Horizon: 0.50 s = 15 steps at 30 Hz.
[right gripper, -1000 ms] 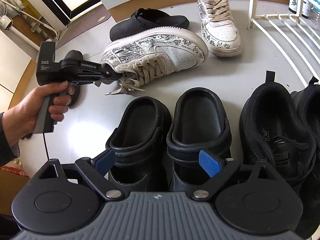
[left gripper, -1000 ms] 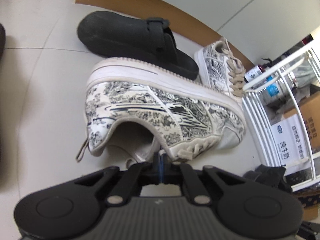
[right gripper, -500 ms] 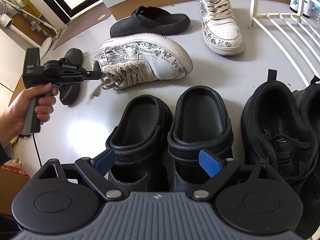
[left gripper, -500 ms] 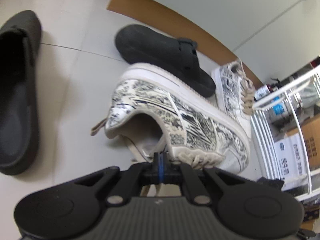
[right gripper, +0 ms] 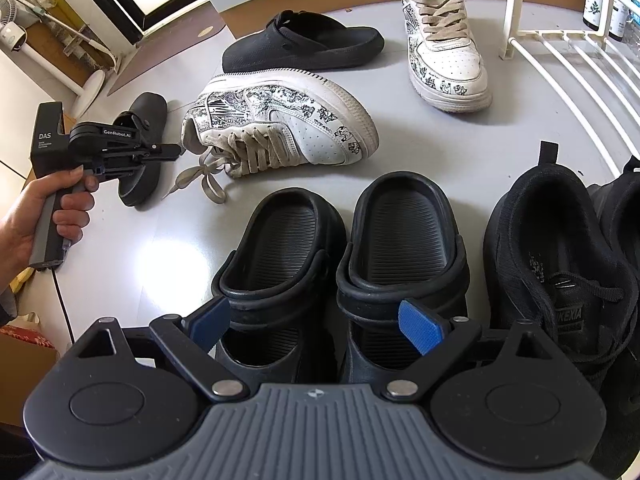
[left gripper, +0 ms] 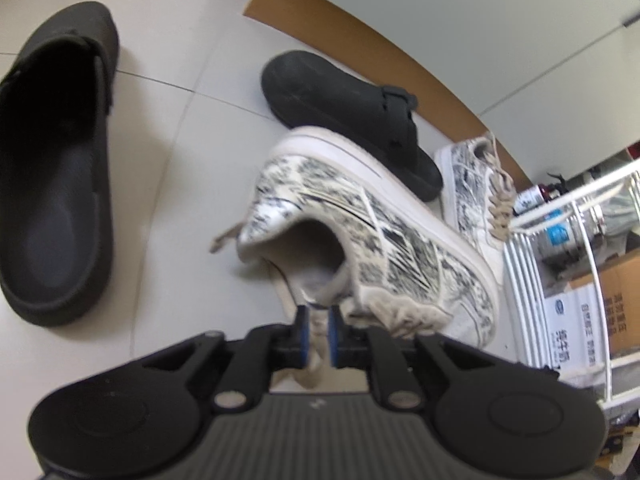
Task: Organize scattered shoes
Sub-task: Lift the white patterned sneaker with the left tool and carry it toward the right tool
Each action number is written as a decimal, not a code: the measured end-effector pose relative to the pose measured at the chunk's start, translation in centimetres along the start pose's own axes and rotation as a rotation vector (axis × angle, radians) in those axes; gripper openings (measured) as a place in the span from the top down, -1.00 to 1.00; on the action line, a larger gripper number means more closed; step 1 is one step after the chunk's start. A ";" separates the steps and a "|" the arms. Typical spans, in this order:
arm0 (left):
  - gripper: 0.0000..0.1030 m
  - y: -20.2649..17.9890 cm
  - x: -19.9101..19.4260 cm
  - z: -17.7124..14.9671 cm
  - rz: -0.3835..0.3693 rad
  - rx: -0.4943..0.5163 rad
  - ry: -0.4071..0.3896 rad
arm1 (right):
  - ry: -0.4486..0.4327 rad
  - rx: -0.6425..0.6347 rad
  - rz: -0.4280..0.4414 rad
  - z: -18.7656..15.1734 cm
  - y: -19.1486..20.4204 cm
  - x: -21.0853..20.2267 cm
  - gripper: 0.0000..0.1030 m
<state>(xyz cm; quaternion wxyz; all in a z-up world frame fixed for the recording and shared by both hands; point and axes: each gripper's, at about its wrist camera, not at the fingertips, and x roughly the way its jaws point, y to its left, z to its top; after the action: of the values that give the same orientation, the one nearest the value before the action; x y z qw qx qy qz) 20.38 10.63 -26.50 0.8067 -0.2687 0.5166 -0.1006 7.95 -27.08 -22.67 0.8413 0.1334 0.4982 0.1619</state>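
Floor (right gripper: pixel 400 128): left gripper (left gripper: pixel 318 334) opening (sneaker (left gripper: pixel 368 240) tongue)

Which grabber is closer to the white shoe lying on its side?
Left. The left gripper is right at the tipped white sneaker's heel opening, its jaws opening. The right gripper hangs back over the black clogs.

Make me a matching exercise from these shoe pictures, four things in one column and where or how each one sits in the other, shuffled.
1. printed sneaker
2. second printed sneaker
3. pair of black clogs
4. right gripper

A. upright near the white rack
B. side by side, nearest the right camera
C. tipped on its side
D. jaws wide apart, nothing between them

Pairs: 1-C, 2-A, 3-B, 4-D
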 end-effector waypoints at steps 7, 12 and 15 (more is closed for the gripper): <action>-0.04 -2.0 0.8 0.2 -0.047 0.040 -0.018 | -0.001 -0.006 0.000 -0.2 0.1 -0.1 -0.84; -0.03 -2.7 2.3 0.3 -0.066 0.031 -0.003 | -0.002 -0.009 0.003 -0.3 0.1 -0.2 -0.84; 0.01 -2.8 3.1 0.4 -0.079 0.017 -0.002 | -0.002 -0.010 0.006 -0.3 0.1 -0.3 -0.84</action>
<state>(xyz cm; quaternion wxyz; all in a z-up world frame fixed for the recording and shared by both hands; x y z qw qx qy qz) 22.45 7.07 -27.27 0.8049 -0.2822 0.5039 -0.1363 7.54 -27.05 -22.57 0.8419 0.1309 0.4963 0.1666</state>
